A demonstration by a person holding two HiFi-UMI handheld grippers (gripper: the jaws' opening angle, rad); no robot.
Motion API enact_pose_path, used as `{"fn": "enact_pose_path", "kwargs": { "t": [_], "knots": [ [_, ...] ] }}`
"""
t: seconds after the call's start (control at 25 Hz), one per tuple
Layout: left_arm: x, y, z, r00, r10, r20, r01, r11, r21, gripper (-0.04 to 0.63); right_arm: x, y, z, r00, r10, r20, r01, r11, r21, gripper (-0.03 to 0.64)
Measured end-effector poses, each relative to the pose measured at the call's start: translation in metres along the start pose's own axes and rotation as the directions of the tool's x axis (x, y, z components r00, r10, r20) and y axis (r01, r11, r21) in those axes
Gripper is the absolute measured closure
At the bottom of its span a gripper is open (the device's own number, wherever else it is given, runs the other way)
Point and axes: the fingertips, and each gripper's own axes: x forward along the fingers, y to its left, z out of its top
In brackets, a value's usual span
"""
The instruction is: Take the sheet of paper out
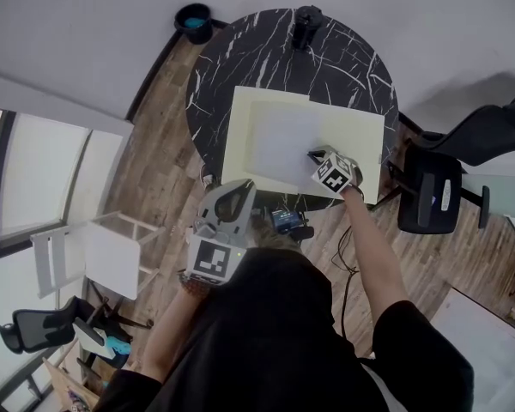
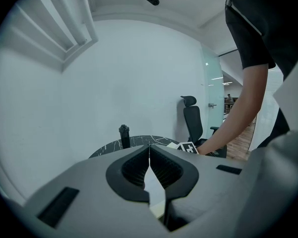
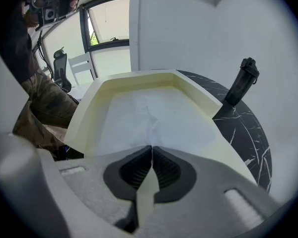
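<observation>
Marble table (image 1: 266,45) bears a cream tray (image 1: 239,131) holding paper (image 1: 279,140) — right claw (image 3: 151,148) pinches it, left claw (image 2: 149,152) closed.

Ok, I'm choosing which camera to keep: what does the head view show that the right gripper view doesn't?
Only the head view: the left tool and the bin. Only the right gripper view: the right tool with jaws shut on the sheet, creasing it. Both: that sheet, the cream tray, the black bottle, the marble table.
</observation>
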Motion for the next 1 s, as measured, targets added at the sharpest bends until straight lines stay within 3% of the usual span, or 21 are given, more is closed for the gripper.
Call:
{"fn": "enact_pose_path", "kwargs": {
  "t": [0.2, 0.32, 0.4, 0.52, 1.0],
  "knots": [
    [0.003, -0.006, 0.001, 1.000, -0.020, -0.002, 0.020, 1.000, 0.018, 0.589, -0.007, -0.005, -0.008, 1.000, -0.024, 0.000, 0.024, 0.999, 0.021, 0.612],
    [0.006, -0.008, 0.001, 0.999, -0.043, -0.006, 0.043, 0.997, 0.070, 0.589, -0.010, -0.008, -0.014, 0.999, -0.037, -0.001, 0.037, 0.999, 0.036, 0.614],
    [0.008, -0.010, 0.003, 0.999, -0.041, -0.005, 0.041, 0.998, 0.053, 0.589, -0.013, -0.010, -0.018, 0.999, -0.046, -0.001, 0.046, 0.998, 0.046, 0.614],
    [0.011, -0.014, 0.003, 0.998, -0.062, -0.009, 0.062, 0.994, 0.089, 0.589, -0.019, -0.013, -0.026, 0.998, -0.061, -0.002, 0.061, 0.996, 0.062, 0.614],
    [0.030, -0.034, 0.011, 0.991, -0.134, -0.006, 0.134, 0.985, 0.107, 0.589, -0.049, -0.025, -0.061, 0.992, -0.129, -0.015, 0.130, 0.981, 0.147, 0.615]
  ]
}}
